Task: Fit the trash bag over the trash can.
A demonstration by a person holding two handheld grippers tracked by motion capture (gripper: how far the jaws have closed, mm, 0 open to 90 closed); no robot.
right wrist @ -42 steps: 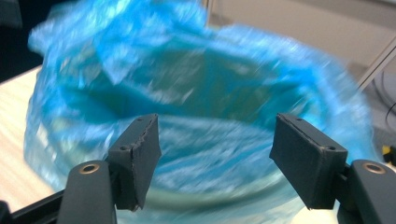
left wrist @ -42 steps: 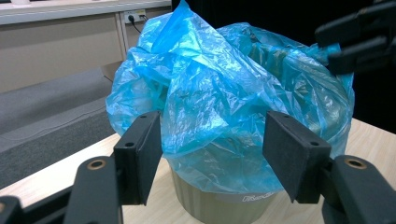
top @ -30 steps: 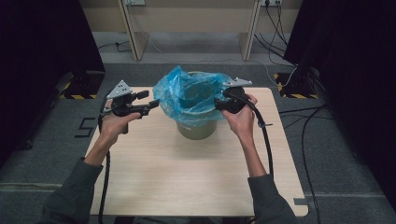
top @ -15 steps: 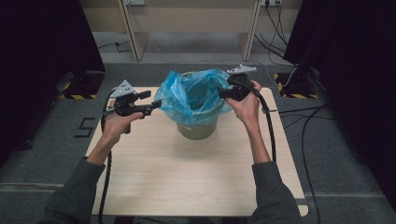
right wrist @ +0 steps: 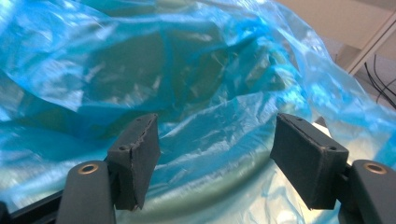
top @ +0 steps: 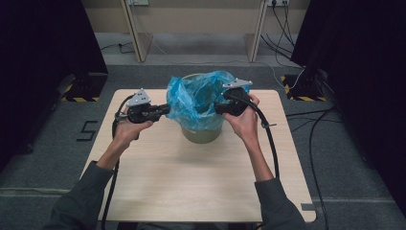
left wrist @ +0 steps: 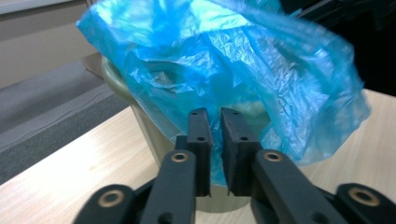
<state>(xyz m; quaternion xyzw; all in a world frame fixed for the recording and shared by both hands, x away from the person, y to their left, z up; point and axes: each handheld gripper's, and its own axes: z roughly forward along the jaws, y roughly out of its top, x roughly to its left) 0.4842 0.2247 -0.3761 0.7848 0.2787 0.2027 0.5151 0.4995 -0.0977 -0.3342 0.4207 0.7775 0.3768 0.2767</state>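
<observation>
Blue bag (top: 198,98) billows upward over upright bin (top: 202,135) (mouth up).

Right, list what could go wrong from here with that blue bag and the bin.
1. The left gripper has just closed its jaws on a thin fold of the blue bag; a hard pull could tear the film.
2. The right gripper stands open with the bag loose before it, so that side may slip off the rim.
3. The bin stands free on the table; a one-sided pull might tip or drag it.
</observation>
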